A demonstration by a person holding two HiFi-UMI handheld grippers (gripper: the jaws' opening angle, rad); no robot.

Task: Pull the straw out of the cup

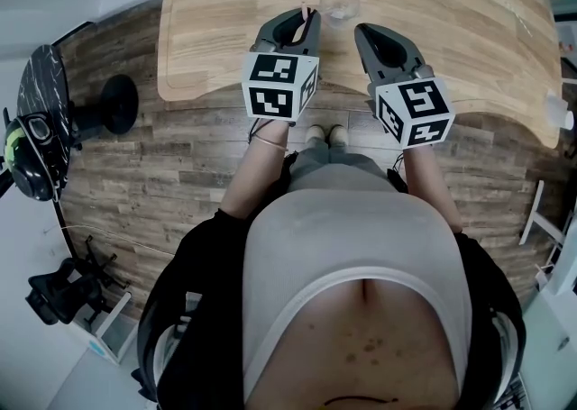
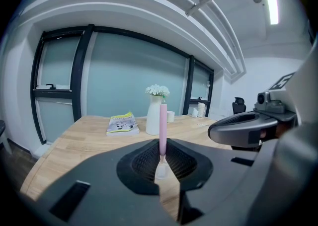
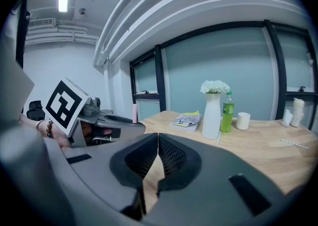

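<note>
L tool (image 2: pixel 163 144) is clamping the pink straw (image 2: pixel 162 123) low on its shaft, w/ pads pressing on both sides. The straw is standing upright betw. the jaws, most of its length sticking up above them. Gripping that low, close to the cup's mouth, is prob. meant to allow a straight vertical pull w/o bending the thin tube.

The clear cup (image 1: pixel 341 3) is sitting on the wooden counter (image 1: pixel 451 12) near its front edge, just beyond the two tool tips. In the left gripper view a glassy shape is showing right under the straw's lower end. I can't tell whether the tip is clear of the rim or sitting at the mouth.

R tool (image 3: pixel 158 135) is hanging beside the L one, jaws together, nothing betw. them, not touching the cup. Judging by its position it's acting as a spare, maybe ready to steady the cup if it's dragging along w/ the straw. Both tools are pointing slightly down toward the counter, approx. parallel.

A vase (image 2: pixel 154 115) w/ white flowers & a book (image 2: pixel 122 123) are sitting well back, out of the way.

Next move is calling for a straight lift. Risk: the light cup riding up or toppling.
</note>
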